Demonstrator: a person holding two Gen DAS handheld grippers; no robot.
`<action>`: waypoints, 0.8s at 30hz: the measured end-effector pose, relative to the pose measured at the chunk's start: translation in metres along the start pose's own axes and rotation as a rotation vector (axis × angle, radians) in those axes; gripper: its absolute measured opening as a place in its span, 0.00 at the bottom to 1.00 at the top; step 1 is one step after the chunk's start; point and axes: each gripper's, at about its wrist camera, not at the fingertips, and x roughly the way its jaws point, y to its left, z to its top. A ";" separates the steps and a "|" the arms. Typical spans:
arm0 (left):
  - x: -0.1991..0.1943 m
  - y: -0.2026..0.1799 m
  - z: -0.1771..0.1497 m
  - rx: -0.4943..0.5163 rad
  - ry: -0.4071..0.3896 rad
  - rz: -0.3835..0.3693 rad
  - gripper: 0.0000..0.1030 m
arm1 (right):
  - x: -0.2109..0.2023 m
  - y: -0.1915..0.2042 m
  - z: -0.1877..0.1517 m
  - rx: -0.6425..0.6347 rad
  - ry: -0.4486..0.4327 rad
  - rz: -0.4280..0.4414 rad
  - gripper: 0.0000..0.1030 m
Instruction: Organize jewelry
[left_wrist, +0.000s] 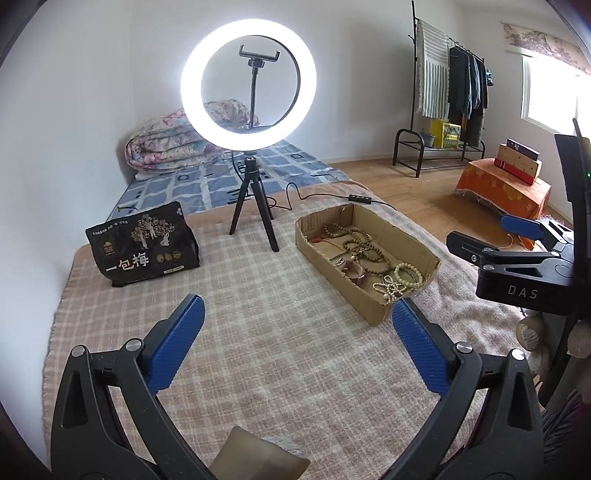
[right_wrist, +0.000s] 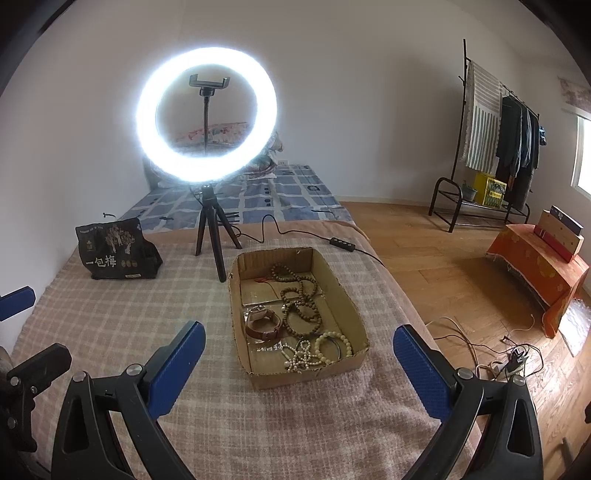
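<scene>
Black foil snack bag (left_wrist: 142, 248) with gold tree print and white characters stands far left on the pink-and-cream checked blanket (left_wrist: 258, 332). Beside it, lit white ring lamp (left_wrist: 248, 82) on a short black tripod. Right of the tripod, shallow brown cardboard tray (right_wrist: 354, 314), open-topped, one near corner torn.

Inside the tray, far end to near end: dark brown wooden bead strands (right_wrist: 299, 299) looped over each other; a brown leather-strap watch (right_wrist: 263, 325) on the left side; cream pearl-like bead bracelets (right_wrist: 317, 350) tangled at the near end, a thin dark bangle among them.

Left gripper (left_wrist: 297, 317): blue-padded fingers spread wide, holding nothing, over bare blanket; tray lies ahead and to its right, its near corner just by the right fingertip. A small tan cushion (left_wrist: 258, 458) sits low between the arms of this gripper.

Right gripper (right_wrist: 299, 345): fingers likewise spread, empty, aimed straight at the tray; cream beads lie between and just beyond the tips.

Judgement: task barely begun, first pick pending. Nearest cream bracelet looks the sensible start. Come down steeply, pinch one loop clear of the bangle, lift slowly so tangled strands fall away. Light tray may drag; left gripper could steady its wall
</scene>
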 end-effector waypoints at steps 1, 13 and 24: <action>0.000 0.001 0.000 -0.005 0.000 0.002 1.00 | 0.000 0.000 0.000 0.001 0.000 -0.001 1.00; 0.001 0.003 0.001 -0.018 0.006 0.000 1.00 | 0.002 0.001 0.000 0.003 0.000 0.000 1.00; 0.001 0.003 0.000 -0.021 0.010 -0.002 1.00 | 0.004 0.001 -0.002 0.003 0.000 -0.002 1.00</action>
